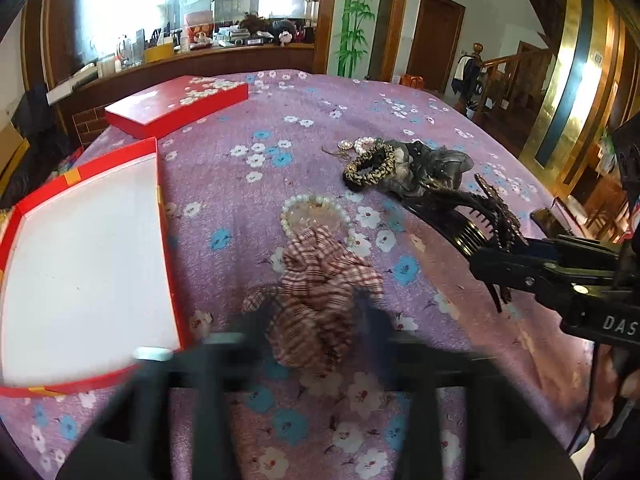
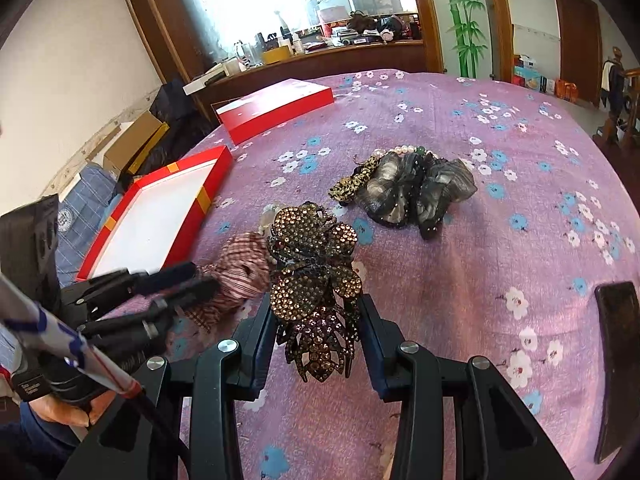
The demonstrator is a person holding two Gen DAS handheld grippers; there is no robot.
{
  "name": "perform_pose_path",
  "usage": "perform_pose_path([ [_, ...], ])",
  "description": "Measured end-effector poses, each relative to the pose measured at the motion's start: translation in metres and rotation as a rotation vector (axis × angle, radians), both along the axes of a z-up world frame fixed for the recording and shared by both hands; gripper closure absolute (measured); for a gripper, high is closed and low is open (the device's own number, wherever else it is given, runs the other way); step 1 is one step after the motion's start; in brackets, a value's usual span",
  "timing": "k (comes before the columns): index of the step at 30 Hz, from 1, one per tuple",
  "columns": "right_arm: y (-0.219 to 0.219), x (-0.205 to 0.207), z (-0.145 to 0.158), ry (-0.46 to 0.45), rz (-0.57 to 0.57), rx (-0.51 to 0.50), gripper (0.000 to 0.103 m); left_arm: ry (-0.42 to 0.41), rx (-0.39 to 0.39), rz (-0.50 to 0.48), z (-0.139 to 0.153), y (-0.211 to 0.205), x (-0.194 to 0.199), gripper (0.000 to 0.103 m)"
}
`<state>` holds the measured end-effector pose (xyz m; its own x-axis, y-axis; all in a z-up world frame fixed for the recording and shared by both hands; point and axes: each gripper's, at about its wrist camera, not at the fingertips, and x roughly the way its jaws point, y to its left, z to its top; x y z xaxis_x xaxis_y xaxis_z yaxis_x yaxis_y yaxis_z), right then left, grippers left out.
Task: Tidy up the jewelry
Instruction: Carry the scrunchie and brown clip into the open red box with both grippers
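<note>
My right gripper [image 2: 316, 316] is shut on a brown rhinestone hair claw [image 2: 316, 276] and holds it above the purple flowered cloth; it also shows in the left wrist view [image 1: 492, 216]. My left gripper [image 1: 312, 320] is blurred and closes around a red-checked scrunchie [image 1: 316, 292], also seen in the right wrist view [image 2: 240, 268]. A pearl bracelet [image 1: 316, 216] lies just beyond the scrunchie. An open red box with a white floor [image 1: 80, 256] lies to the left. A leopard scrunchie [image 1: 370, 170] and a grey fabric bow [image 2: 416, 188] lie farther back.
The red box lid [image 1: 180, 104] lies at the far left of the table. A dark phone [image 2: 620, 360] lies at the right edge. A wooden counter with clutter [image 1: 192, 52] stands behind the table.
</note>
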<state>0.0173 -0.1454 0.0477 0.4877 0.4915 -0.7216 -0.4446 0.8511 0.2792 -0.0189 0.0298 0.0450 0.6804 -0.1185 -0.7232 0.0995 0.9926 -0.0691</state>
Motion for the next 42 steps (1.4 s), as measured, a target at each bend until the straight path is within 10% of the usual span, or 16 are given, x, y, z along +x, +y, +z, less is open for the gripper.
perform_pose_path([
  [11,-0.007,-0.008,-0.001,0.007,-0.005,0.037,0.06,0.111,0.072,-0.013,-0.025,-0.014,0.027,0.036],
  [16,-0.01,-0.013,0.002,0.005,-0.004,0.052,0.06,0.089,0.047,0.012,-0.021,-0.007,0.022,0.086],
  [42,0.005,-0.021,0.007,0.026,0.007,0.052,0.06,-0.03,-0.039,0.063,0.027,0.035,-0.015,0.086],
])
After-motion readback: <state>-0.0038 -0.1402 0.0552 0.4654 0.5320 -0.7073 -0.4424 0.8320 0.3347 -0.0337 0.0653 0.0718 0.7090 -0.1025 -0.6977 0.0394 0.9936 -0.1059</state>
